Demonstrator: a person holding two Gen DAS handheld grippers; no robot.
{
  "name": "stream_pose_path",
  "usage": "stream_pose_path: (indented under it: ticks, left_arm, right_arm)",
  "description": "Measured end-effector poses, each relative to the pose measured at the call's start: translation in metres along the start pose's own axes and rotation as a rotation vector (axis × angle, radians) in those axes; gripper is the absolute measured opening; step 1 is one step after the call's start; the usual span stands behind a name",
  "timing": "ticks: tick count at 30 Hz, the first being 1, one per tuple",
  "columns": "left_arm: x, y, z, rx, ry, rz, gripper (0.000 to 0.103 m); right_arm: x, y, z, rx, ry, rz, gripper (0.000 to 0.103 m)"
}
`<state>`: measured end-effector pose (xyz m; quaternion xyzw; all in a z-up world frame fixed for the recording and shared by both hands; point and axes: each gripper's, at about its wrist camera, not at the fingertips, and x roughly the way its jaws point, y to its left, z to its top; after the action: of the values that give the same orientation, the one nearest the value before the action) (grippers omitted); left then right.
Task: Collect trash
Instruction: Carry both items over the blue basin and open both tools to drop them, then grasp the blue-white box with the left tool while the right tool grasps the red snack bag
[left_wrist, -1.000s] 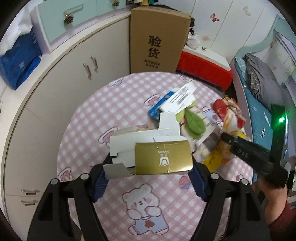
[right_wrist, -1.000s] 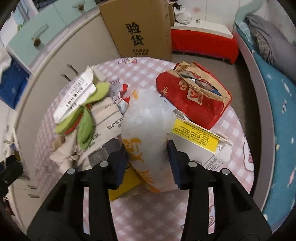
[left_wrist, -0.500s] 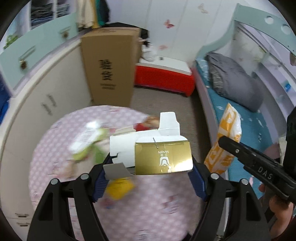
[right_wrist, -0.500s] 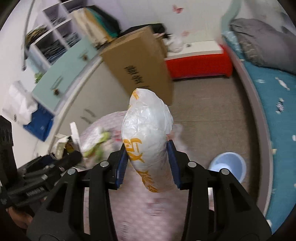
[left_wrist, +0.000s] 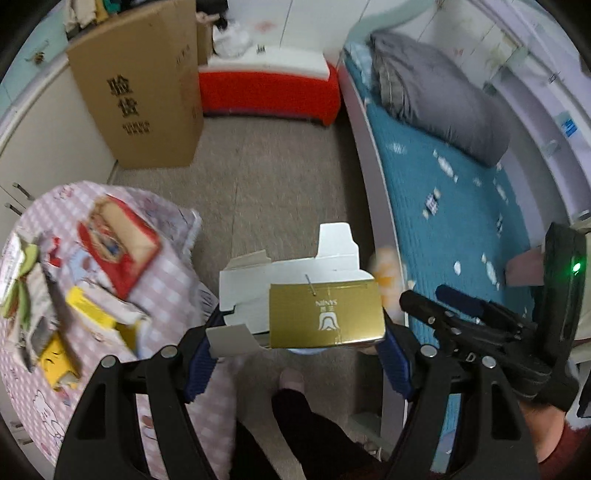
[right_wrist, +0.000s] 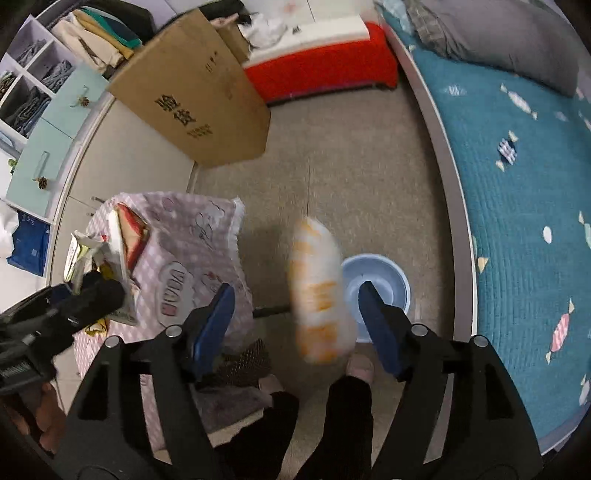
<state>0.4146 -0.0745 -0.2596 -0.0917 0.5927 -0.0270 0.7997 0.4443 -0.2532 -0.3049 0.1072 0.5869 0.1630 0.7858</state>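
My left gripper (left_wrist: 299, 345) is shut on a gold and white flattened carton (left_wrist: 325, 314), held over the floor past the table's edge. In the right wrist view my right gripper (right_wrist: 297, 319) points down, its jaws opening. A white plastic bag with orange print (right_wrist: 317, 288) is blurred between them, and neither blue pad touches it. Just beyond the bag a light blue bin (right_wrist: 384, 273) stands on the floor by the bed. The left wrist view catches the right gripper (left_wrist: 424, 297) at the right and a blur of the bag (left_wrist: 386, 269).
A small table with a pink checked cloth (left_wrist: 162, 280) carries a red paper bag (left_wrist: 118, 243), a yellow box (left_wrist: 85, 310) and other litter. A tall cardboard box (left_wrist: 140, 92), a red bench (left_wrist: 266, 88) and a bed with a teal cover (left_wrist: 443, 206) ring the grey floor. A person's legs (right_wrist: 347, 406) are below.
Both grippers swung from above the table out over the floor beside the bed. The right jaws spread, and the bag that they gripped now hangs loose and blurred over the bin.
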Motion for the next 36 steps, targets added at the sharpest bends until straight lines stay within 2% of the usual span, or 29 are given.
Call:
stream_pose_path:
  ticks: [5,15,26,28,36]
  left_arm:
    - [0.023,-0.025,0.004,0.012,0.045,0.014,0.074]
    - [0.041,-0.073,0.021,0.078,0.061,0.017,0.074]
    - [0.049,-0.102,0.032,0.145,0.082,0.003,0.074]
    - [0.050,-0.106,0.033,0.150,0.095,-0.001,0.082]
    - [0.041,-0.097,0.033,0.125,0.072,0.026,0.084]
  right_arm:
    - [-0.013,-0.025,0.003,0.005,-0.028,-0.027,0.072]
    - [-0.046,-0.040,0.010,-0.025,-0.146,-0.107,0.076]
    - [-0.075,-0.068,0.014,0.037,-0.232,-0.142,0.077]
    - [-0.080,-0.071,0.015,0.047,-0.244,-0.140,0.077]
    - [-0.082,-0.064,0.020,0.044,-0.251,-0.124,0.077]
